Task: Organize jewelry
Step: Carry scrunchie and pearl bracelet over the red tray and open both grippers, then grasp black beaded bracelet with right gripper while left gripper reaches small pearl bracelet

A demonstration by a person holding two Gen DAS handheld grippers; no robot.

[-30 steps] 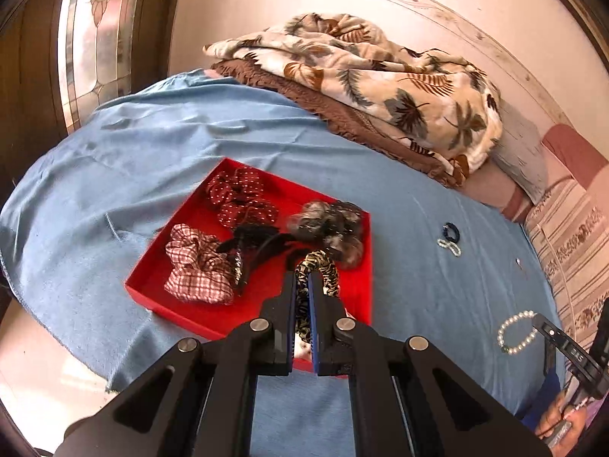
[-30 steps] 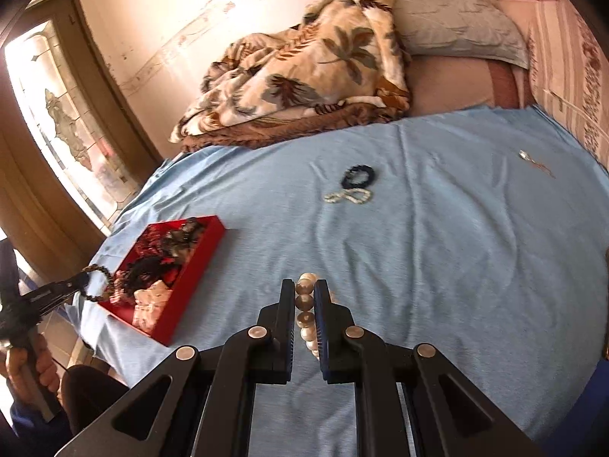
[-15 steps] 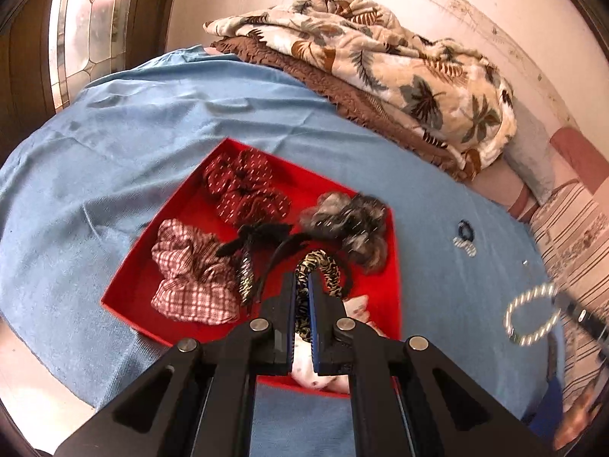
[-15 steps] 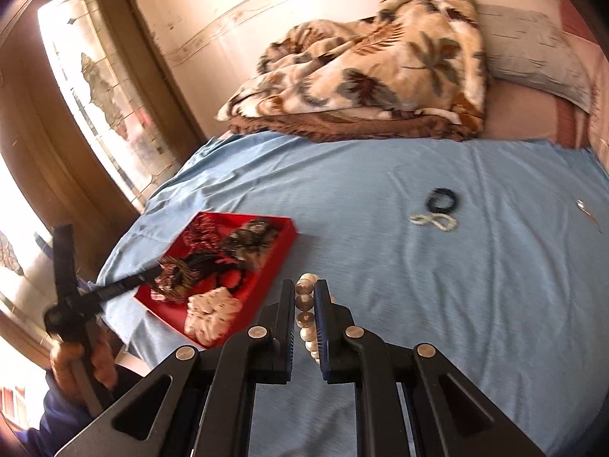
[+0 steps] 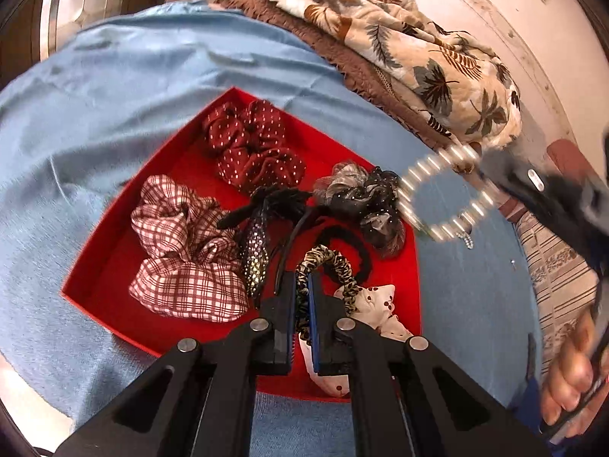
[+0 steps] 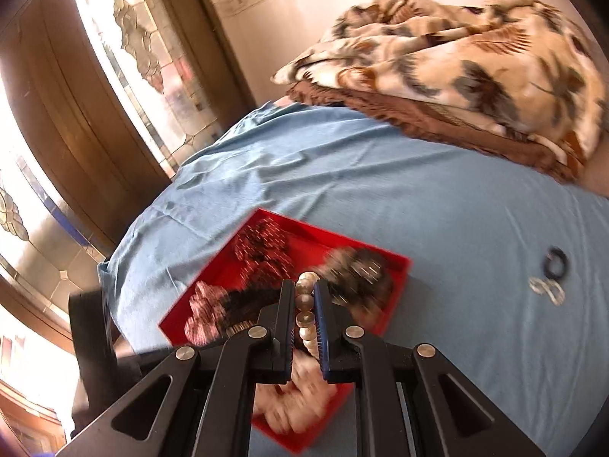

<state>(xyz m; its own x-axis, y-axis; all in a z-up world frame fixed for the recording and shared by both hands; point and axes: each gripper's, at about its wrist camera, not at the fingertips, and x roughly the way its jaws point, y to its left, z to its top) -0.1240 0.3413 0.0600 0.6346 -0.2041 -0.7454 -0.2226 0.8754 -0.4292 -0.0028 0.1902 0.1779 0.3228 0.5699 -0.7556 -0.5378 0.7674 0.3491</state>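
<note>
Your right gripper [image 6: 304, 310], clamped on the pearl bracelet [image 5: 443, 192], hangs over the red tray [image 5: 413, 266]'s right edge, while your left gripper [image 5: 302, 308] pinches the leopard scrunchie [image 5: 331, 262] right above its near corner.

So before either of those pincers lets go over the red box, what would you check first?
1. Left gripper shut on the leopard hair tie: ok.
2. Hair tie above the red tray: ok.
3. Right gripper shut on the pearl bracelet: ok.
4. Bracelet fully over the tray: cannot tell; in the left view it hangs by the far corner.
5. Bare spot in the tray to drop onto: ok, the near left part shows red floor.
6. Other pieces still on the blue sheet: not ok, a dark ring lies there.
</note>
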